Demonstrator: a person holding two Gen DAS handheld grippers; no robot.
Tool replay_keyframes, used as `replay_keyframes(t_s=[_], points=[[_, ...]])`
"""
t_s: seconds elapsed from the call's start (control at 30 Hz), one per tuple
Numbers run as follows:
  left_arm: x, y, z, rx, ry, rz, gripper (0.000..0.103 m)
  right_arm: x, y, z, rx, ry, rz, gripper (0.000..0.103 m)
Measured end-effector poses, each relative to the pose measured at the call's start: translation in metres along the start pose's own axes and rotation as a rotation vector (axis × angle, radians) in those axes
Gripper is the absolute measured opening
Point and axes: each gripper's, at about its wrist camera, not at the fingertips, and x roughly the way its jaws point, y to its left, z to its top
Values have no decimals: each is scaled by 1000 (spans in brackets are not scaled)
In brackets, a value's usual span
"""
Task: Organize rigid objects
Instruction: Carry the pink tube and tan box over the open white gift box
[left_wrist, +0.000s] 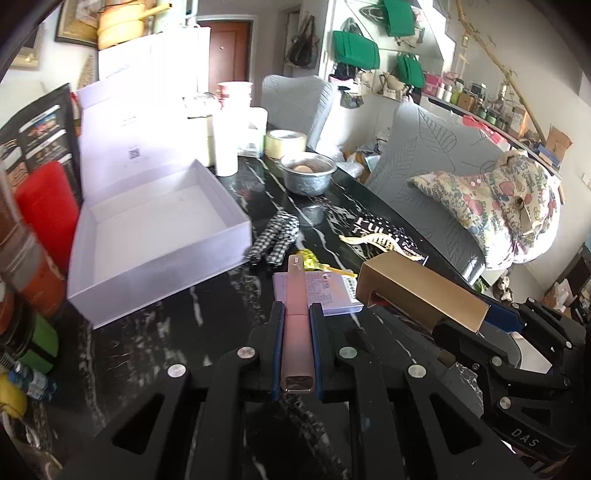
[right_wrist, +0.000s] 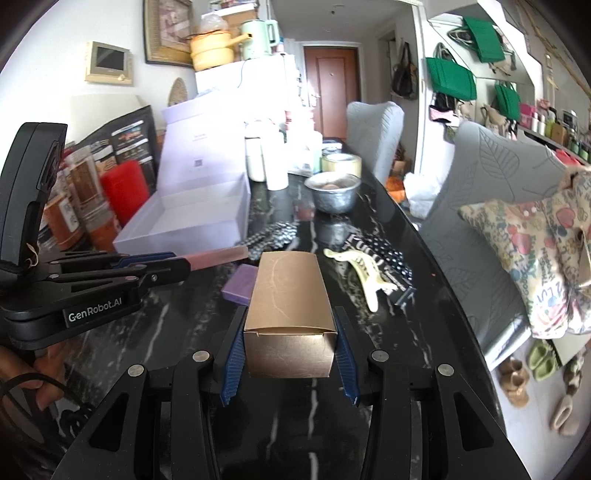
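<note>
While your left claw pinches the stiff, slick pink bar, your right claw clamps the light, crushable gold carton; squeeze its sides gently.

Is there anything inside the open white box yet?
No, the white box shows only its bare floor in the left wrist view.

A slim pink bar and a gold carton are each held above the black marble table, near the open white box.
</note>
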Motion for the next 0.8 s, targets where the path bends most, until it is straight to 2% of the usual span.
replay_keyframes(t_s=[0.43, 0.63, 0.8], points=[[-50, 39, -11, -97, -75, 142, 13, -7, 50, 13, -101, -42, 130, 43], [-63, 55, -14, -142, -92, 209, 13, -2, 68, 20, -139, -43, 201, 43], [-66, 63, -16, -170, -97, 236, 13, 5, 79, 25, -168, -42, 249, 43]])
